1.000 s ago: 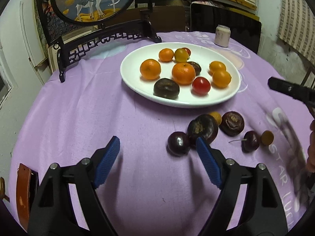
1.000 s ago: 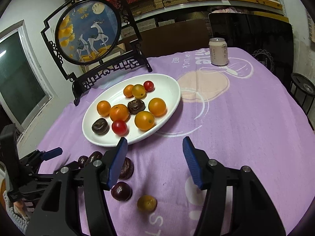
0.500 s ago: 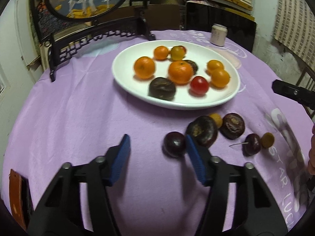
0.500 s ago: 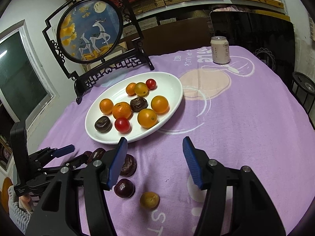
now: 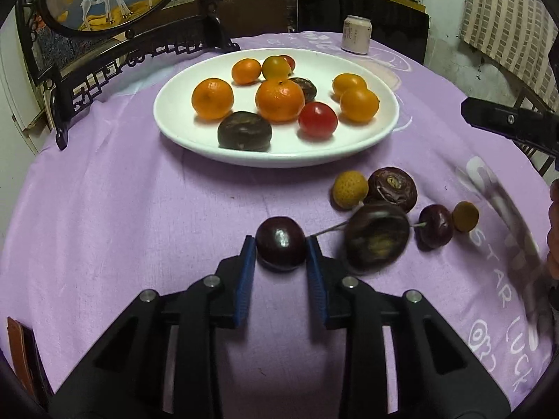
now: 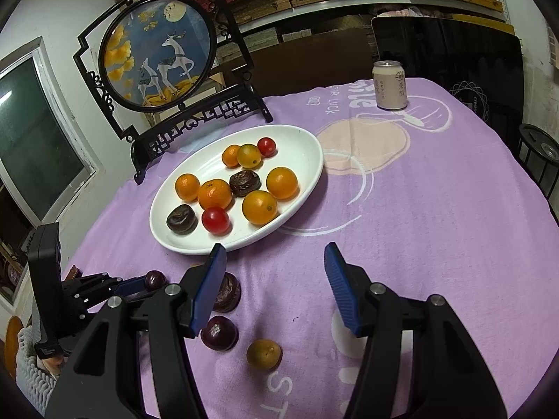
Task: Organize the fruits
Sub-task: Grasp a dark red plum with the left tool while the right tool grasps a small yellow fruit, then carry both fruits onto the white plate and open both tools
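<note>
Plate point(image 5: 367, 139) at centre of counter point(image 5: 122, 209) already has approx 10 fruits; 6 left loose on the cloth near its right edge. Left tool point(image 5: 281, 244) is clamped, or nearly, on a dark plum point(image 5: 281, 246), not yet lifted. Right tool point(image 6: 276, 272) hangs w/ pads apart, empty, above the loose group.
</note>
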`<state>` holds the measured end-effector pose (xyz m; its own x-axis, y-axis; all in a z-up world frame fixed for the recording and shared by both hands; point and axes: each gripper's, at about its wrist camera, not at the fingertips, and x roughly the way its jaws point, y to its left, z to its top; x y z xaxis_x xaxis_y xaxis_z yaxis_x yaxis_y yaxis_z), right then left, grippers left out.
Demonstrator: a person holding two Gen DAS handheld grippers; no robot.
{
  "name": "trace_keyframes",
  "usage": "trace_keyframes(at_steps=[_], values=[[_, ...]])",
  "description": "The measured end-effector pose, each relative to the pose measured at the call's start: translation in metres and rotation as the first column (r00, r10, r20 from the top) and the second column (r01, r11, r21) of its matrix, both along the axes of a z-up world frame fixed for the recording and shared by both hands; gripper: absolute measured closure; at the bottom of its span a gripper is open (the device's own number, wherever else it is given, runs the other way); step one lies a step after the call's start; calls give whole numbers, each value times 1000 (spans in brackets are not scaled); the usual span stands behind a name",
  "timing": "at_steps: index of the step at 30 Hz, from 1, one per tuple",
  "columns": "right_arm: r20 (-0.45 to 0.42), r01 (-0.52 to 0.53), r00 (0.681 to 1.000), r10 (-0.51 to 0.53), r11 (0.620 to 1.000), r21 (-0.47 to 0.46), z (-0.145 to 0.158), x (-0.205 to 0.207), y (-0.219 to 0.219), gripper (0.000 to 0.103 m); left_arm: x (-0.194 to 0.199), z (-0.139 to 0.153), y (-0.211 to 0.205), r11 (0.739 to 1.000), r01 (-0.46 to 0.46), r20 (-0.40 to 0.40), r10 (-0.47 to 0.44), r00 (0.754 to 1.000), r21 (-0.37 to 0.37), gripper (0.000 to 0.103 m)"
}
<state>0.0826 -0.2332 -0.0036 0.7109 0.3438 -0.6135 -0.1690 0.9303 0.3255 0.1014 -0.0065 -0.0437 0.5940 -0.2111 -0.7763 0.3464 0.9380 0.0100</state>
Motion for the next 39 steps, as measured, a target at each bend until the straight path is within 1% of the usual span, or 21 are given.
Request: trace_keyframes(at_steps=[4, 6, 10, 13, 16, 20, 22, 23, 24, 28, 31, 36, 39], values=[[-5, -7, 1000, 7, 1000, -7, -1, 0, 3, 44, 6, 1, 6, 999, -42, -3, 42, 999, -19, 72], [-9, -9, 1000, 9, 1000, -12, -2, -4, 3, 44, 5, 2, 5, 999, -42, 3, 42, 999, -12, 74], [-35, -26, 999, 25, 1000, -13, -12, -18, 3, 44, 2, 5, 6, 998, -62, 25, 62, 998, 2, 74], [-58, -33, 998, 32, 999, -21, -21, -29, 4, 44, -2, 15, 15, 995, -92, 49, 94, 994, -25, 74], [-78, -39, 996, 35, 998, -49, -28, -36, 8, 44, -6, 23, 23, 991, -124, 72, 127, 989, -41, 74], [-89, -67, 994, 56, 990, -122, -34, -37, 21, 45, -6, 24, 23, 991, -124, 75, 127, 989, -44, 74], [-94, -77, 994, 62, 984, -161, -37, -37, 27, 52, -7, 24, 22, 992, -122, 73, 124, 990, -37, 74], [-99, -79, 993, 61, 979, -189, -40, -36, 31, 59, -7, 23, 21, 992, -121, 71, 123, 990, -35, 74], [-105, -79, 993, 58, 975, -205, -42, -35, 33, 61, -6, 22, 21, 992, -120, 67, 122, 990, -33, 74], [-117, -106, 990, 82, 970, -217, -46, -32, 39, 68, -3, 17, 19, 993, -117, 48, 118, 992, -19, 74], [-116, -126, 988, 102, 966, -227, -46, -33, 44, 76, -4, 15, 15, 994, -114, 48, 114, 992, -5, 74], [-113, -130, 988, 107, 966, -224, -46, -34, 44, 78, -12, 22, 11, 989, -148, 85, 148, 985, 2, 74], [-81, -85, 994, 69, 973, -216, -40, -35, 38, 78, -17, 30, 10, 987, -163, 121, 162, 979, 1, 74]])
